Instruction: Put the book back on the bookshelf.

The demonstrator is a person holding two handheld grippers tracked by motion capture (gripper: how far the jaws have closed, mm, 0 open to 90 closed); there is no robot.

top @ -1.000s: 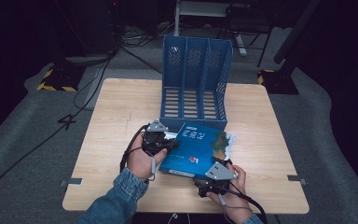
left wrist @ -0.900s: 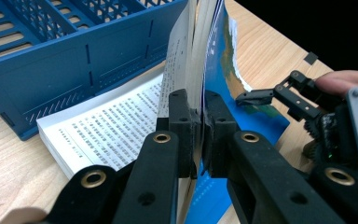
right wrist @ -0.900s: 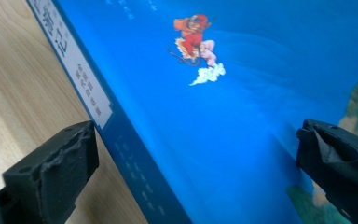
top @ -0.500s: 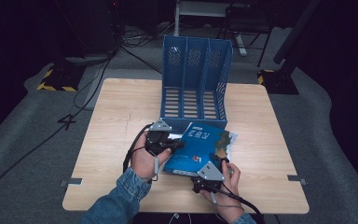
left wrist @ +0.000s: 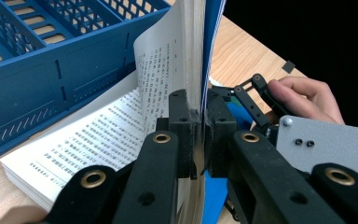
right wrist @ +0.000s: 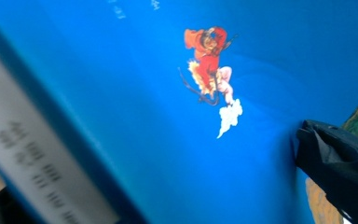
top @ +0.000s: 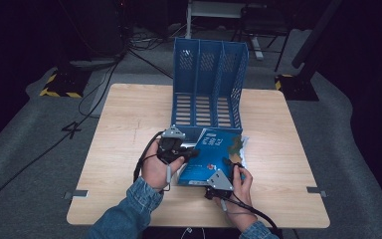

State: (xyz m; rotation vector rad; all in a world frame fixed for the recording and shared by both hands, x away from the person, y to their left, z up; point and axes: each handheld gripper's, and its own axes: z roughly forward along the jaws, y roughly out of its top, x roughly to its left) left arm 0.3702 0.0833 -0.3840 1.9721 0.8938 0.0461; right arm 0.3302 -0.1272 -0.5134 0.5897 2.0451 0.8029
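Note:
A book with a blue cover (top: 210,153) lies on the wooden table (top: 129,109), in front of a blue file rack (top: 209,84). My left gripper (top: 191,153) is shut on the cover and a wad of front pages at the book's left edge. In the left gripper view that wad (left wrist: 186,56) stands upright between the jaws of the left gripper (left wrist: 199,121), above open text pages (left wrist: 98,140). My right gripper (top: 233,164) sits at the book's near right corner. In the right gripper view the cover (right wrist: 144,93) spans the wide-apart jaws of the right gripper (right wrist: 147,165).
The file rack (left wrist: 51,56) has three slots open toward me, and its base touches the book's far edge. Bare tabletop lies left and right of the book. Cables (top: 142,159) trail from both grippers toward the front edge.
My left gripper has risen and moved slightly right, lifting the cover and front pages off the book. My right gripper has slid left along the book's near edge.

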